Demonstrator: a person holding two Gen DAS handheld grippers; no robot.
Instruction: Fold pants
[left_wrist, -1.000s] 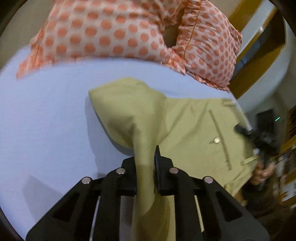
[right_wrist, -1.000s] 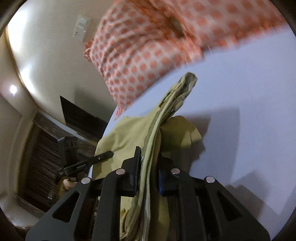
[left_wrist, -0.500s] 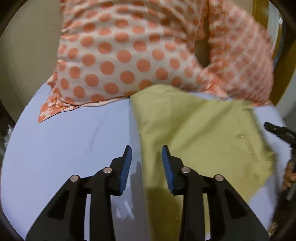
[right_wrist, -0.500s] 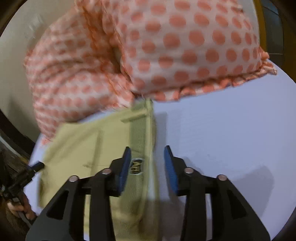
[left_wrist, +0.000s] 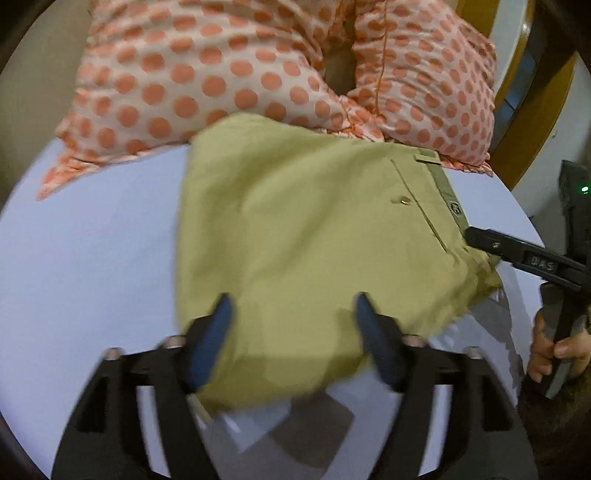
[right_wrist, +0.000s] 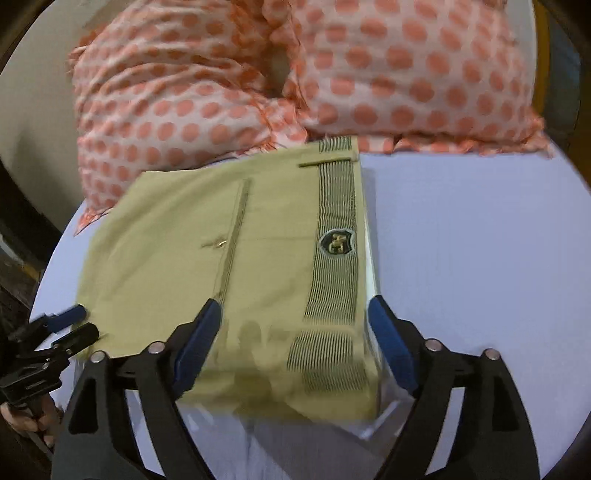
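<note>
Left wrist: pants (left_wrist: 314, 236) far edge touches pillows (left_wrist: 221, 74)

polka-dot pillows (left_wrist: 207, 74), lavender bedsheet (left_wrist: 85, 258)

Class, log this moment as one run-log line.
pants: folded, flat on bed | left gripper: open, empty | right gripper: open, empty | pillows: behind pants

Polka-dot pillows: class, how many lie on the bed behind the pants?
2. One orange-dotted white pillow lies at back left, the other orange-dotted pillow at back right, both touching the folded olive-yellow pants. More could sit out of view.
</note>
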